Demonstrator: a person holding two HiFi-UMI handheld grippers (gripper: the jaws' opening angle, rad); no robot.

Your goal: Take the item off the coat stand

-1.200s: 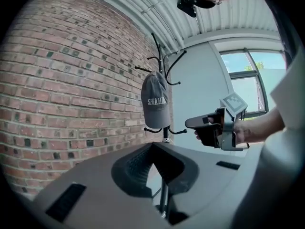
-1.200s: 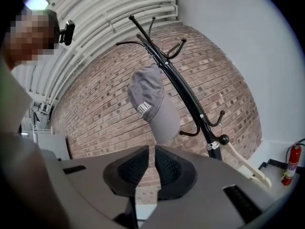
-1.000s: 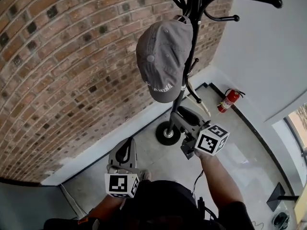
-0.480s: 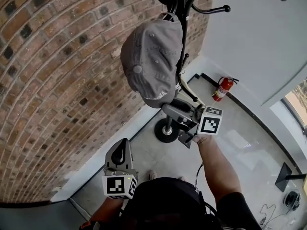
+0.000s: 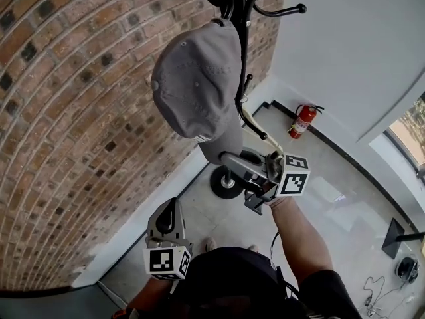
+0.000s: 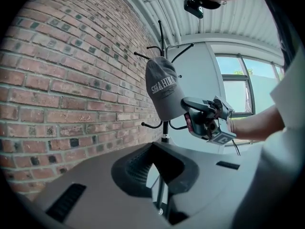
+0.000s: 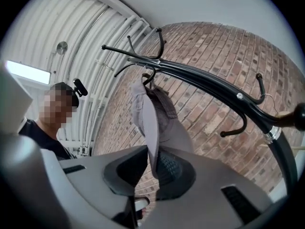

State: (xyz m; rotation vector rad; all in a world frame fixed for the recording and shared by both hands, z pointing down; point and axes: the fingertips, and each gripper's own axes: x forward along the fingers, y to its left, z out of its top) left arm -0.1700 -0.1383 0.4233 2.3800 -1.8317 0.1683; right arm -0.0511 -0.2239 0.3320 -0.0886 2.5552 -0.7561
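A grey baseball cap (image 5: 196,78) hangs from an upper hook of the black coat stand (image 5: 224,183), brim pointing down. My right gripper (image 5: 227,158) is raised to the brim's lower edge. In the right gripper view its jaws (image 7: 150,168) are closing, and the brim (image 7: 148,128) sits pinched edge-on between the ribbed pads. The left gripper view shows the cap (image 6: 162,87) with the right gripper (image 6: 196,112) at its brim. My left gripper (image 5: 169,211) is held low by my body, away from the stand, jaws (image 6: 155,175) open with nothing between them.
A red brick wall (image 5: 80,111) runs close behind the stand on the left. More black hooks (image 5: 292,8) stick out from the pole at the top and lower down. A red fire extinguisher (image 5: 303,120) stands against the white wall. Cables (image 5: 378,291) lie on the floor at bottom right.
My right gripper has risen from beside the stand's base up to the cap's brim and its jaws have come together on it. The left gripper has stayed low.
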